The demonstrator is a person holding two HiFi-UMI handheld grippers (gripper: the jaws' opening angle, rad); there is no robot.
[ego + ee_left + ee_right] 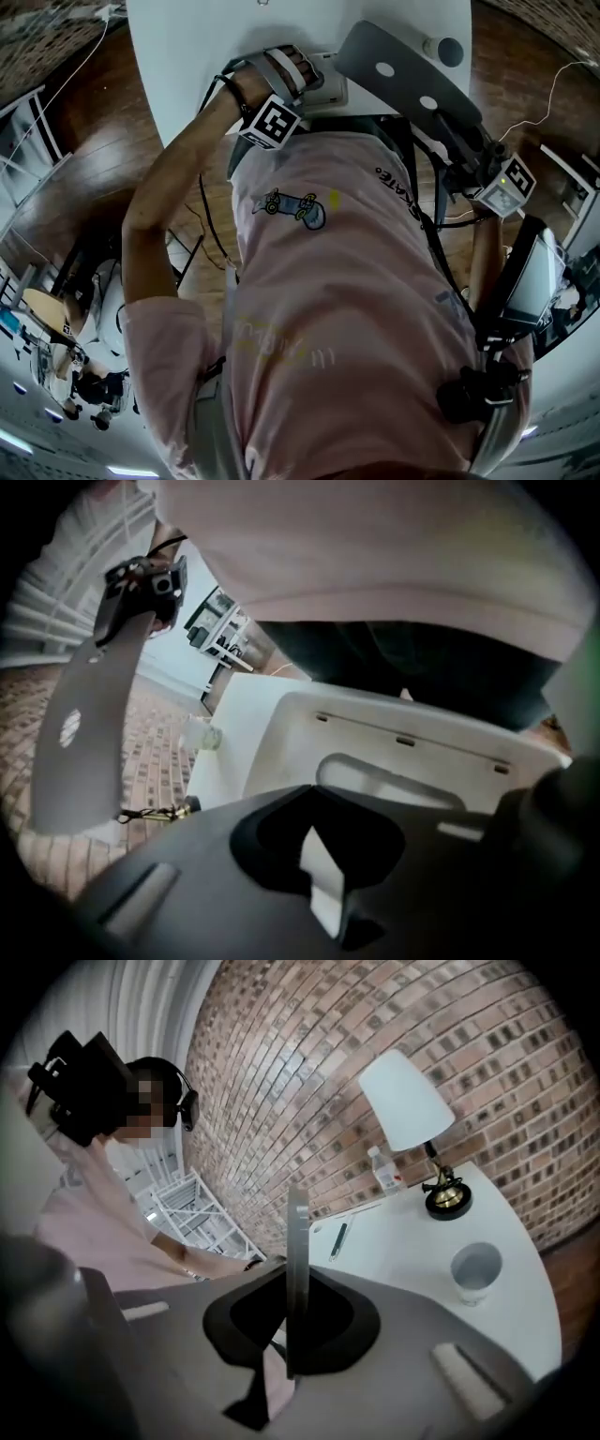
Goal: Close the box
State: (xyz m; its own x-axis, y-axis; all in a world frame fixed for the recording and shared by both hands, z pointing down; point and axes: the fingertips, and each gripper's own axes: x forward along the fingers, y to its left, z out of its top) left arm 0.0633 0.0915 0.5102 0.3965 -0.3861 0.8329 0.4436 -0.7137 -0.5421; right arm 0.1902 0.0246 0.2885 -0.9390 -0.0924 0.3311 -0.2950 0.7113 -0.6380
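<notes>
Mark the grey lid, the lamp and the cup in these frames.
grey lid (297,1269), right gripper view, on its thin edge between the jaws.
lamp (405,1101), right gripper view, middle of the white shade.
cup (476,1274), right gripper view, on its near wall.

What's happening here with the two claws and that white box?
A person at a white table works a claw in each hand. The left claw grips the edge of the white box. The right claw is shut on a thin grey lid, held up beside the box and not yet down on it.
</notes>
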